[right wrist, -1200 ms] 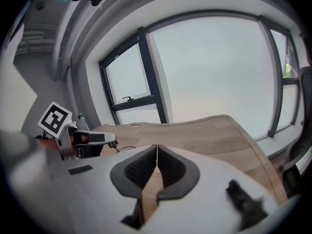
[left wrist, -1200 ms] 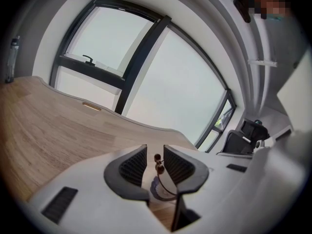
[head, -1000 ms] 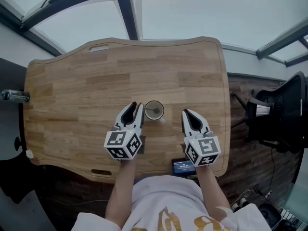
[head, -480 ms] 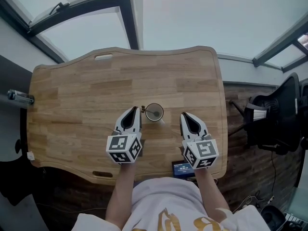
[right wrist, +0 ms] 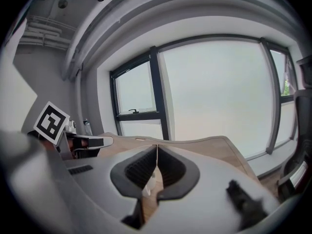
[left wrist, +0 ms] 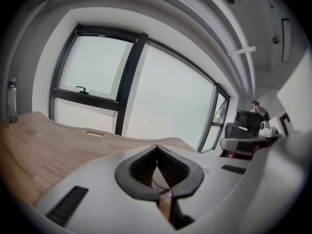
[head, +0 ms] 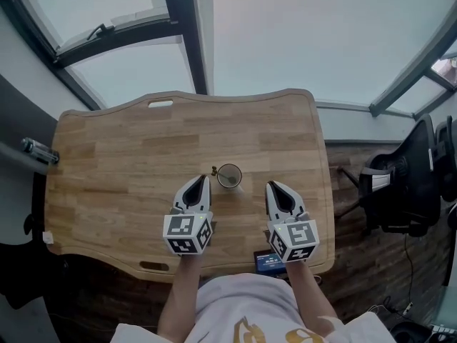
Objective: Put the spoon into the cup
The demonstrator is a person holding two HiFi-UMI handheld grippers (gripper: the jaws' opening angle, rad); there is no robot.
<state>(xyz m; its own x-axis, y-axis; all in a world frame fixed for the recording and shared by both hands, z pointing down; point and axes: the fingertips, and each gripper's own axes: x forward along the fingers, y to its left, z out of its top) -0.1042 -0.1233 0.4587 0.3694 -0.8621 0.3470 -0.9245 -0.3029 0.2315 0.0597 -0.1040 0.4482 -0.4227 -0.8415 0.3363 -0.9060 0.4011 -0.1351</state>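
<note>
Nothing legible shows. The small dark device with a blue-lit screen [head: 270,262] at the near edge of the light wooden table [head: 128,156] carries pale characters too small to read. The gold print on the person's white shirt [head: 246,293] is unreadable.

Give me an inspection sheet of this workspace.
Surface: wooden table, mostly bare.
Job's things: cup front of centre; spoon seemingly in it, handle over the left rim.
Clutter: small screen device at front edge; bottle beyond left end.
Grippers: left hand-held gripper and right hand-held gripper shut, empty, flanking the cup.
Cables: possibly one thin cable on the floor, right.
Surroundings: windows, office chair.
</note>
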